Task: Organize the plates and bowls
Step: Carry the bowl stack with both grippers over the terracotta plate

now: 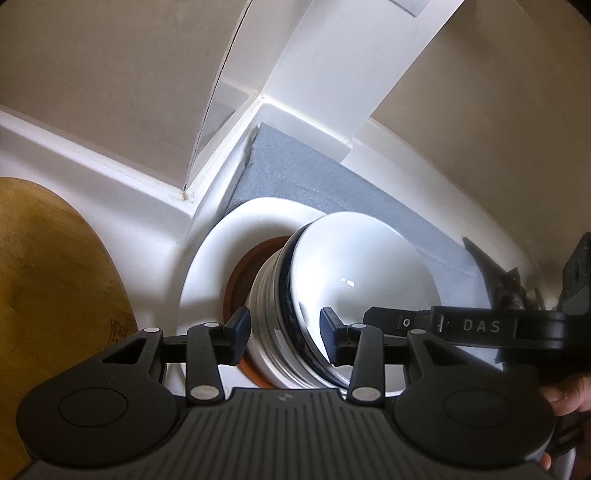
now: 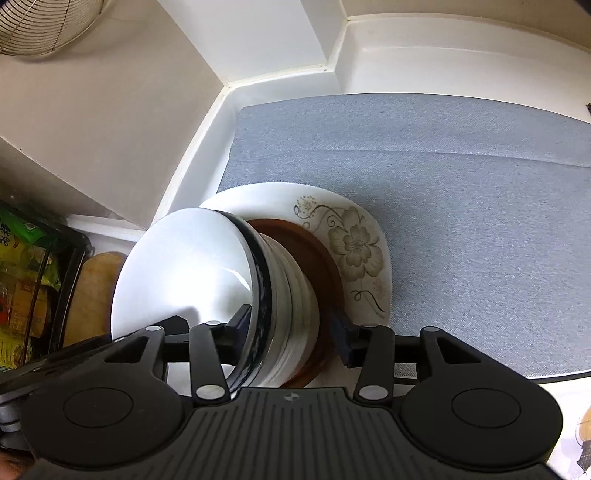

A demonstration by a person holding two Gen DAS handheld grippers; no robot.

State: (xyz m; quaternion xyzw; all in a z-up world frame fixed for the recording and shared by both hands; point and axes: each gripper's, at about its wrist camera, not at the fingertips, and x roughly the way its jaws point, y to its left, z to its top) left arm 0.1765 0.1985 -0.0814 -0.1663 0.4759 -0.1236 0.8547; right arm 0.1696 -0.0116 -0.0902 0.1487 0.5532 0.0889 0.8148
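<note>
A stack of nested white bowls [image 1: 273, 314] stands on a brown plate [image 1: 236, 280], which lies on a white plate [image 1: 207, 266] with a flower pattern [image 2: 354, 243]. The top bowl [image 2: 184, 273] has a dark rim. My left gripper [image 1: 284, 332] has its jaws around the stack's rims, one finger outside and one inside the top bowl. My right gripper [image 2: 291, 332] grips the stack the same way from the opposite side. Both pairs of jaws press on the bowls.
The plates rest on a grey mat [image 2: 461, 206] in a white corner of the counter [image 2: 288, 81]. A wooden board [image 1: 48, 280] lies to the left. A dark tray with packets [image 2: 26, 280] and a wire basket [image 2: 40, 22] show in the right wrist view.
</note>
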